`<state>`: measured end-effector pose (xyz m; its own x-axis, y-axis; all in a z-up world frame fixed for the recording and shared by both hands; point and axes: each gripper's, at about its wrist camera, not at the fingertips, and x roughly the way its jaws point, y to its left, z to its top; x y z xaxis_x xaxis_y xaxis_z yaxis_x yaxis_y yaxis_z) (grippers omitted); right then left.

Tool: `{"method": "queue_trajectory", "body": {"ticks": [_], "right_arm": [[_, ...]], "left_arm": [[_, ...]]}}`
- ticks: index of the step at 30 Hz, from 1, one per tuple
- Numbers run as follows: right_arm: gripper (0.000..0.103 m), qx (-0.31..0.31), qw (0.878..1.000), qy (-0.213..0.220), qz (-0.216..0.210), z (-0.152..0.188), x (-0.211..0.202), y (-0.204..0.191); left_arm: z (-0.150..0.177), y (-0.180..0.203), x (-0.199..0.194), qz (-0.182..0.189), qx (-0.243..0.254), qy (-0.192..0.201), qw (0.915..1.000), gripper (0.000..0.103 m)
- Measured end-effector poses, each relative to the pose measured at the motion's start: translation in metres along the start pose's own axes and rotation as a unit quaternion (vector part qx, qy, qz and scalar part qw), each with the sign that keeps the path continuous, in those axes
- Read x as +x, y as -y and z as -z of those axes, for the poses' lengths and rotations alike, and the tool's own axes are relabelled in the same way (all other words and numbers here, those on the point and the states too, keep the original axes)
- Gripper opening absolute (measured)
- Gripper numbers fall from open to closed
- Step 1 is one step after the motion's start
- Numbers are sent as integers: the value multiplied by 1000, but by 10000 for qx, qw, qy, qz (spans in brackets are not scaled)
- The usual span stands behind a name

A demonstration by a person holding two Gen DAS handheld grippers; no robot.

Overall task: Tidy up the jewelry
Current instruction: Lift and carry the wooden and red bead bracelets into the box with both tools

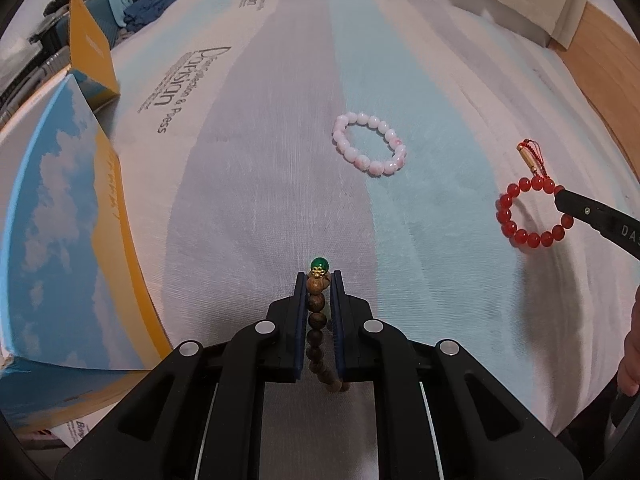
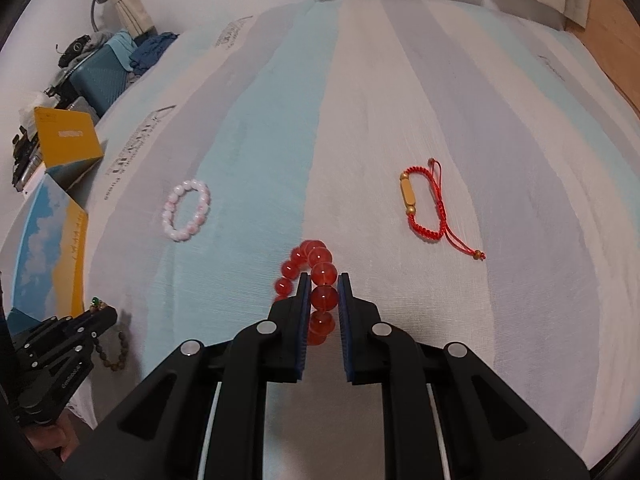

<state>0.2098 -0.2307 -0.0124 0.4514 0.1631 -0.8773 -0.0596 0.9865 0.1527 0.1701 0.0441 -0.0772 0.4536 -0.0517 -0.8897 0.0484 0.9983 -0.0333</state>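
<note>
My left gripper (image 1: pixel 319 280) is shut on a brown wooden bead bracelet (image 1: pixel 316 316) with a green bead (image 1: pixel 319 265) at its top, held above the striped bedsheet. My right gripper (image 2: pixel 324 280) is shut on a red bead bracelet (image 2: pixel 316 268); it also shows in the left wrist view (image 1: pixel 532 212) hanging from the right gripper's tip. A pink-white bead bracelet (image 1: pixel 370 144) lies flat on the sheet between the two grippers; it also shows in the right wrist view (image 2: pixel 186 210). A red cord bracelet with a gold tube (image 2: pixel 424 204) lies to the right.
An open blue-and-yellow cardboard box (image 1: pixel 68 216) with a cloud print stands at the left, its flap (image 1: pixel 90 48) raised; it also shows in the right wrist view (image 2: pixel 52 232). A suitcase and clothes (image 2: pixel 108 64) sit beyond the bed's far left edge. Wooden floor (image 1: pixel 608 60) lies at the right.
</note>
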Motion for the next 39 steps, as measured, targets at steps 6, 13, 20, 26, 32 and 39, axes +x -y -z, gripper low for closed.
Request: {"method": "queue_trajectory", "body": {"ticks": [6, 13, 20, 26, 32, 39], "right_arm": [[12, -71, 9999, 100, -53, -3, -12, -9], [12, -95, 9998, 164, -49, -2, -26, -13], [12, -95, 9996, 256, -22, 0, -42, -16], [12, -136, 9993, 346, 6, -1, -56, -21], [13, -204, 9990, 397, 27, -2, -67, -29], [13, -314, 9985, 449, 35, -4, -77, -44]], "left_arm": [[-2, 1, -12, 23, -14, 54, 10000, 10], [-6, 5, -28, 28, 30, 132, 9999, 10], [-8, 8, -46, 61, 52, 202, 9998, 10], [-10, 8, -58, 97, 15, 208, 9997, 10], [-9, 5, -71, 70, 14, 251, 9997, 10], [-10, -3, -84, 17, -42, 293, 9996, 10]]}}
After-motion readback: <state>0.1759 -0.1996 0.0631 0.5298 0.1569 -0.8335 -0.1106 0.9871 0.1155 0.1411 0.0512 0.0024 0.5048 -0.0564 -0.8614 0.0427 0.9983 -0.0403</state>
